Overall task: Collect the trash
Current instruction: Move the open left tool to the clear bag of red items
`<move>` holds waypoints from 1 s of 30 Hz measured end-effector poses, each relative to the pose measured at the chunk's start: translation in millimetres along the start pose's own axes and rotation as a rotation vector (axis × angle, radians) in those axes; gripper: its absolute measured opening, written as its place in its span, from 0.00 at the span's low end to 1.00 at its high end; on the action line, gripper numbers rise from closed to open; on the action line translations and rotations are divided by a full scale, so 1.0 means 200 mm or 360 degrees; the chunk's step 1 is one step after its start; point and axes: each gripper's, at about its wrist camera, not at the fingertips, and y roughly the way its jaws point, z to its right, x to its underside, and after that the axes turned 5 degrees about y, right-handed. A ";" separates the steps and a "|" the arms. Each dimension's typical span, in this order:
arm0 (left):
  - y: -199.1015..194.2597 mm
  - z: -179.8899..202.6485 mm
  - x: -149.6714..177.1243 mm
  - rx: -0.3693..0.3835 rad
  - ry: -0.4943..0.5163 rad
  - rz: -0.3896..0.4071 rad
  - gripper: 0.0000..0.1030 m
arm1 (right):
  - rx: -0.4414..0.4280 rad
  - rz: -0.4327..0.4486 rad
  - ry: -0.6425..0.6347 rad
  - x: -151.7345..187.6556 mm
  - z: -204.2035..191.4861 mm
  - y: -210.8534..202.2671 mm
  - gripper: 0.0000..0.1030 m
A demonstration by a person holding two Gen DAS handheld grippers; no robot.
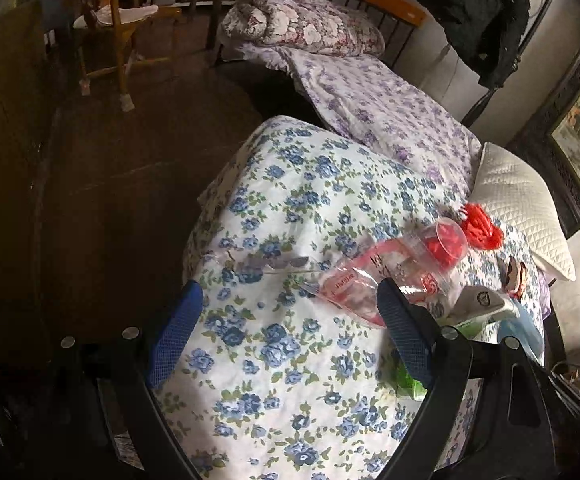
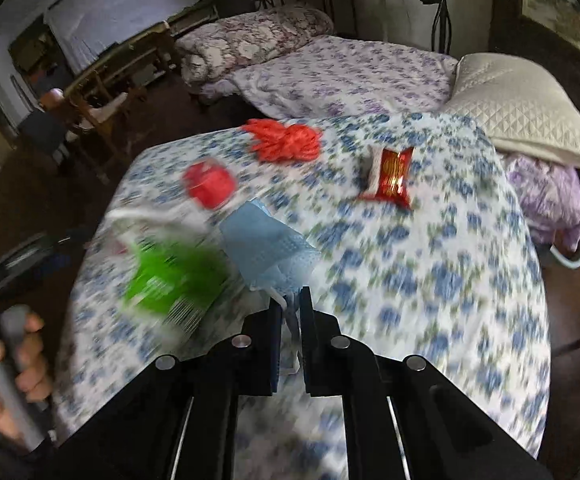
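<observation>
Trash lies on a bed with a blue-flowered cover (image 1: 290, 208). My left gripper (image 1: 290, 312) is open and empty, hovering just before a clear plastic bag with red print (image 1: 353, 284) and a clear cup holding red bits (image 1: 441, 242). My right gripper (image 2: 290, 300) is shut on the strap of a light blue face mask (image 2: 266, 248), which also shows in the left wrist view (image 1: 523, 328). A green wrapper (image 2: 170, 276), a red mesh bundle (image 2: 290, 142) and a red-gold snack packet (image 2: 391, 174) lie on the cover (image 2: 429, 280).
A white quilted pillow (image 2: 517, 108) rests at the bed's far right. A second bed with purple-flowered bedding (image 2: 341, 80) stands behind. A wooden chair (image 1: 114, 28) and dark floor (image 1: 110, 180) lie to the left. A hand (image 2: 6, 372) holds the left gripper's handle.
</observation>
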 end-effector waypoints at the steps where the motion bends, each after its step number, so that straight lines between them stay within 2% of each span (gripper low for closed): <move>1: 0.00 0.01 0.01 -0.0001 0.0016 0.0000 0.83 | -0.0021 0.0001 0.0017 0.03 0.01 -0.04 0.12; 5: 0.03 0.06 0.03 -0.0054 0.0081 -0.0002 0.83 | -0.0040 0.0009 0.0053 0.17 0.01 -0.10 0.13; 8: 0.08 0.08 0.05 -0.0097 0.0121 -0.0027 0.83 | -0.0066 -0.0041 0.0077 0.22 0.02 -0.08 0.15; 10: 0.11 0.08 0.06 -0.0125 0.0131 -0.0047 0.83 | -0.0094 -0.0068 0.0107 0.25 0.02 -0.07 0.29; 11: 0.12 0.08 0.06 -0.0135 0.0140 -0.0066 0.83 | -0.0105 -0.0070 0.0113 0.26 0.02 -0.07 0.49; 12: 0.14 0.09 0.07 -0.0155 0.0155 -0.0101 0.83 | -0.0112 -0.0062 0.0113 0.27 0.01 -0.08 0.59; 15: 0.15 0.14 0.11 -0.0224 0.0300 -0.0225 0.83 | -0.0127 -0.0010 0.0071 0.29 -0.01 -0.10 0.64; 16: 0.13 0.15 0.12 -0.0197 0.0322 -0.0243 0.83 | -0.0126 0.0001 0.0062 0.29 -0.01 -0.11 0.65; 19: 0.03 0.16 0.14 0.0005 0.0315 -0.0282 0.83 | -0.0150 0.0005 0.0071 0.29 0.00 -0.12 0.65; 21: -0.06 0.17 0.13 0.0070 0.0317 -0.0229 0.83 | -0.0165 0.0010 0.0081 0.28 0.02 -0.13 0.65; 23: -0.15 0.17 0.09 0.0060 0.0334 -0.0076 0.84 | -0.0178 0.0014 0.0091 0.27 0.04 -0.13 0.65; 26: -0.20 0.18 0.02 -0.0134 0.0447 0.0146 0.89 | -0.0194 0.0010 0.0106 0.25 0.07 -0.13 0.65; 27: -0.18 0.18 0.00 -0.0168 0.0522 0.0175 0.89 | -0.0205 0.0011 0.0116 0.25 0.08 -0.13 0.65; 30: -0.09 0.20 -0.04 -0.0182 0.0746 0.0113 0.89 | -0.0238 -0.0001 0.0127 0.24 0.11 -0.12 0.65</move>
